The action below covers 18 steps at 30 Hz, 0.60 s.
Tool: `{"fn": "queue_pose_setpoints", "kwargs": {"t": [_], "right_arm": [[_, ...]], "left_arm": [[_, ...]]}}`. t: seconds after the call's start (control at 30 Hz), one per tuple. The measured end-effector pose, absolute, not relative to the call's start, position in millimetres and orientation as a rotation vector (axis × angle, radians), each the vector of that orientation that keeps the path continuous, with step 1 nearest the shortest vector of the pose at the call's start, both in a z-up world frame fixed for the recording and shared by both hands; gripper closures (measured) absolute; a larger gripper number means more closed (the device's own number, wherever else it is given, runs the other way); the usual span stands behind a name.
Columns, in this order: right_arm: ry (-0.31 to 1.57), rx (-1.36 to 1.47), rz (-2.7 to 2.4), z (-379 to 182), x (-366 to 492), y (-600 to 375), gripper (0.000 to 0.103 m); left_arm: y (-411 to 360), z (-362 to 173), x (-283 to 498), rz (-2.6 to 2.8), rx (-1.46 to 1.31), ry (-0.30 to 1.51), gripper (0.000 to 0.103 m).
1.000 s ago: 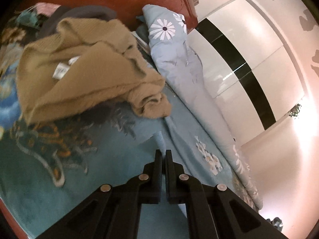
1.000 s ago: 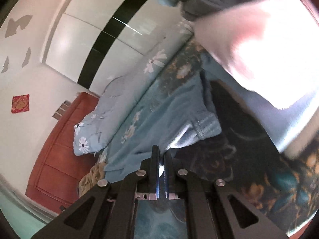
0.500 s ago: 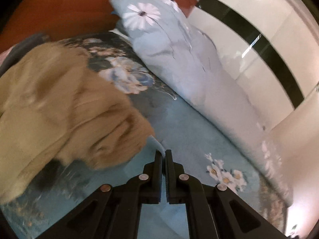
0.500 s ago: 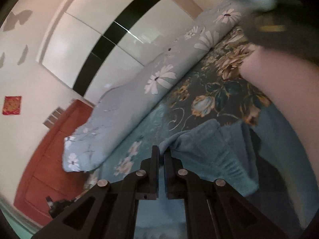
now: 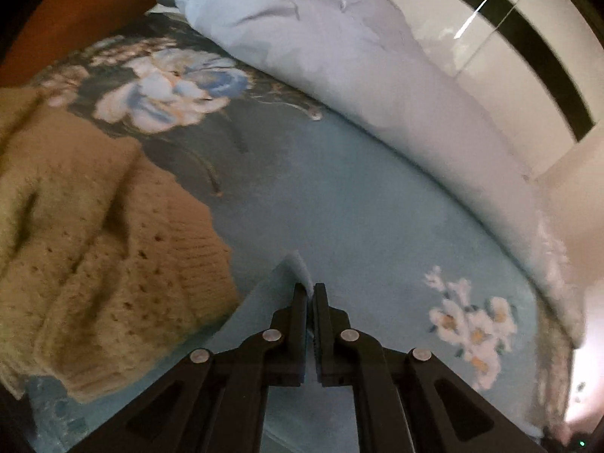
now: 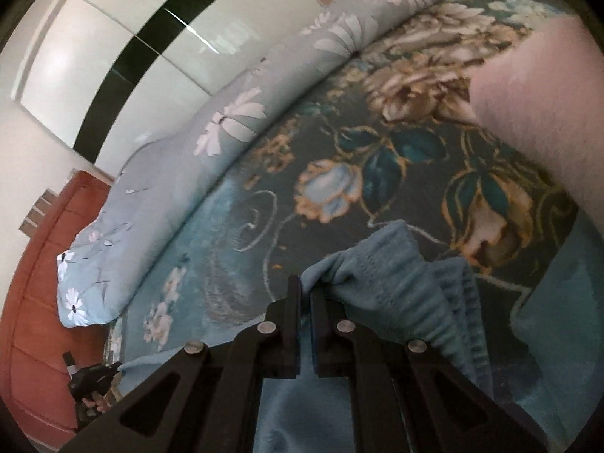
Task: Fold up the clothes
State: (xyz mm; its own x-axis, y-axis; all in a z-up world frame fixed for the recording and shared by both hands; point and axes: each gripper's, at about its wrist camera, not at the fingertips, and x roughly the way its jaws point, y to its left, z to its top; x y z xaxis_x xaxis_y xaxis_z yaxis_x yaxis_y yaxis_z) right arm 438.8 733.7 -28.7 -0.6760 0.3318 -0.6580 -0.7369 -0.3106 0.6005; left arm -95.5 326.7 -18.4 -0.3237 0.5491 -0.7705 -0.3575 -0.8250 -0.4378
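The bed [image 5: 377, 234] fills both views, w/ a teal floral blanket as the work surface. Along its far side lies a long pale-blue quilt [image 5: 358, 56] w/ daisy print, and behind it a white wardrobe [image 6: 113, 37] w/ a black stripe. A red-brown headboard [image 6: 34, 283] closes one end.

On the bed, in the left view, a tan knit sweater [image 5: 94, 256] lies crumpled, not folded yet. It is just beside the blue garment [image 6: 396, 283], which is the piece in hand; its edge passes very near the sweater, and I cannot tell if they touch.

The blue garment is soft fleece-like cloth w/ a gathered, ribbed band, so maybe trousers at the waist. It hangs low over the blanket, between the two tools.

The left gripper [image 5: 309, 294] is pinched on one corner of the blue cloth, a small tip sticks out past the fingers. The right gripper [image 6: 305, 290] is clamped on the other end, near the gathered band.

Judgement: the step is to lay out or fold the blue piece, approx. early in the task, since the sweater waits. Next move needs both corners kept level and pulled taut, then lowered flat on free blanket, away from the sweater, before any release.
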Motion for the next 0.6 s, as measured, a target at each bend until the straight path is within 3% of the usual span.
{"fn": "queue_pose_setpoints", "kwargs": {"t": [0.03,0.1,0.2,0.27,0.3,0.33,0.43,0.5,0.6], "right_arm": [[1.240,-0.557,2.028,-30,438,734,0.099],[1.232,-0.570,2.022,-31,437,735,0.098],[1.172,-0.603,2.024,-25,433,730,0.098],[1.132,-0.616,2.031,-20,431,725,0.086],[1.118,-0.605,2.042,-15,432,719,0.066],[1.108,-0.588,2.056,-10,435,711,0.055],[1.004,-0.591,2.108,11,441,677,0.053],[0.899,-0.605,2.159,24,448,646,0.046],[0.878,-0.646,2.188,25,458,623,0.045]], "left_arm": [[325,-20,-95,2.153,-1.364,-0.254,0.093],[322,-23,-93,2.127,-1.361,-0.258,0.071],[314,-26,-89,2.102,-1.355,-0.262,0.056],[299,-29,-81,2.119,-1.366,-0.277,0.052],[293,-33,-78,2.119,-1.378,-0.294,0.052],[288,-37,-76,2.114,-1.393,-0.317,0.052],[285,-53,-76,2.073,-1.441,-0.390,0.052],[288,-62,-82,2.035,-1.451,-0.474,0.051],[291,-68,-84,2.035,-1.429,-0.556,0.053]]}}
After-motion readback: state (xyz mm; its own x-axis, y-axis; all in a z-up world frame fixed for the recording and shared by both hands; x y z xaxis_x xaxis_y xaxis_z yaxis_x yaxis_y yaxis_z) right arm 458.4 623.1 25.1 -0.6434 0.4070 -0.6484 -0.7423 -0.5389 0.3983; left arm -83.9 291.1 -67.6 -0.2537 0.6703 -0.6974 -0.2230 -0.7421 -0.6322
